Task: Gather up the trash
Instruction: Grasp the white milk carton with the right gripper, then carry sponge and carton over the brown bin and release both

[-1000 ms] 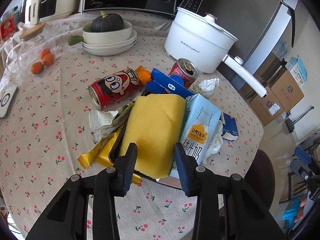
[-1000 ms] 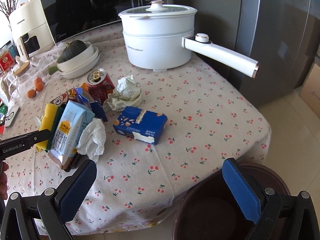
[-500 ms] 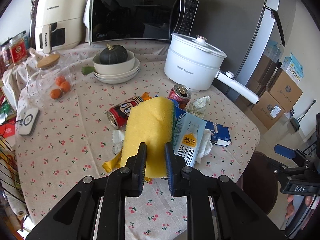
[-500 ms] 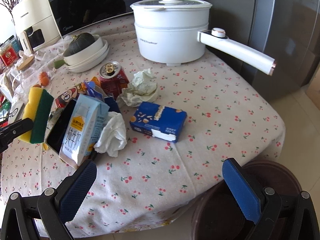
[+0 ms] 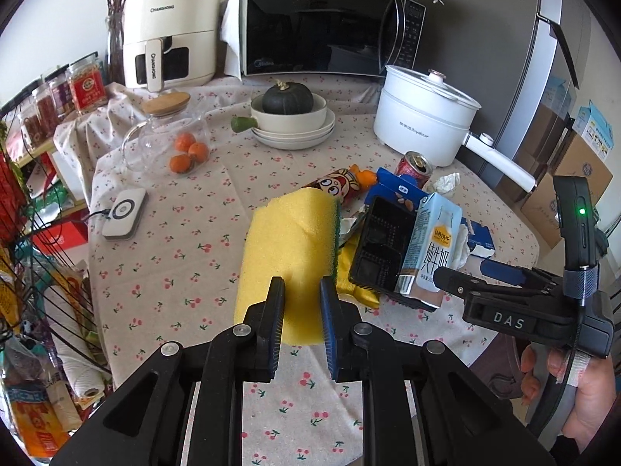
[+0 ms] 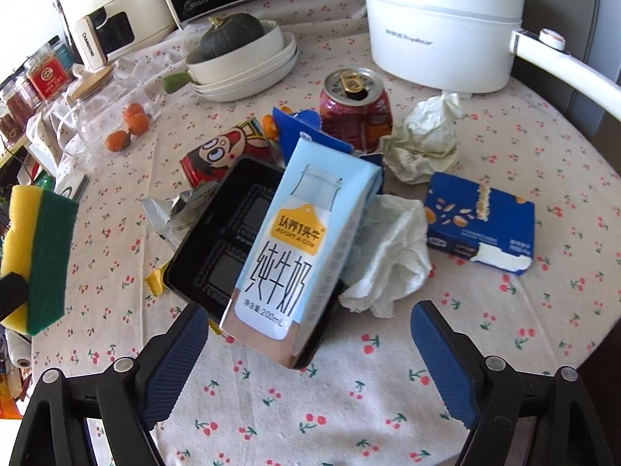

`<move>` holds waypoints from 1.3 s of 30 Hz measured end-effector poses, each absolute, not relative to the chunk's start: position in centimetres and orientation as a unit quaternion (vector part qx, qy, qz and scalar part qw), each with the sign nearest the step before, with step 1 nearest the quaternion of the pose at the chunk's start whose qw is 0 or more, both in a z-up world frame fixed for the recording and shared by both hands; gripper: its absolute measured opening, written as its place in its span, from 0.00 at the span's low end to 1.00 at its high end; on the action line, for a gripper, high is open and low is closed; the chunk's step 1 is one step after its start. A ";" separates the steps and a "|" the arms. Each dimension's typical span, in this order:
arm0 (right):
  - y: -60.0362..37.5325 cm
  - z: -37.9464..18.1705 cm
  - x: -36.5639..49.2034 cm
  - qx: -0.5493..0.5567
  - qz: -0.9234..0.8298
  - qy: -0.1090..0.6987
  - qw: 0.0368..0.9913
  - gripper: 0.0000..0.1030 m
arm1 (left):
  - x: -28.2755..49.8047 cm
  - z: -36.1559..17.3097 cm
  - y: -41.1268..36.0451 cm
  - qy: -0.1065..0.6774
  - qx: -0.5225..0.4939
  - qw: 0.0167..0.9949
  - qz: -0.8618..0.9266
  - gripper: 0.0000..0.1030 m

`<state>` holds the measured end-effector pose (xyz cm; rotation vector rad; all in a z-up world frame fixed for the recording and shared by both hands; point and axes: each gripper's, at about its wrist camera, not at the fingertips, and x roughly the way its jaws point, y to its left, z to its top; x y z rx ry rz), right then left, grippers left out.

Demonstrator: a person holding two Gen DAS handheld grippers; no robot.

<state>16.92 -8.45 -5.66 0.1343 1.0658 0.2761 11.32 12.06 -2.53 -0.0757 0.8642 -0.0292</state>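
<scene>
My left gripper [image 5: 300, 299] is shut on a yellow sponge [image 5: 287, 240] with a green scouring side, held above the cherry-print tablecloth; the sponge [image 6: 35, 256] also shows at the left edge of the right wrist view. The trash pile holds a light-blue milk carton [image 6: 295, 240] leaning on a black tray [image 6: 217, 240], a white tissue [image 6: 388, 248], a torn blue box [image 6: 481, 221], crumpled paper [image 6: 423, 143], an upright red can [image 6: 355, 108] and a lying cartoon can [image 6: 225, 151]. My right gripper [image 6: 306, 322] is closing, with the carton's bottom between its jaws but untouched.
A white pot [image 6: 438, 27] with a long handle stands behind the pile, beside stacked bowls holding a dark squash [image 6: 233, 35]. A glass jar with oranges [image 5: 167, 136] and a white charger pad [image 5: 124, 213] sit at the left. A dark bin [image 5: 500, 369] stands below the table's edge.
My left gripper shut on the sponge and lifted it off the pile, drawing back. My right gripper came in low towards the milk carton and its jaws narrowed.
</scene>
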 end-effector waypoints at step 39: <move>-14.1 -1.0 14.5 0.094 0.128 0.460 0.873 0.54 | 10.6 -3.0 5.0 0.424 0.015 0.903 -0.065 0.19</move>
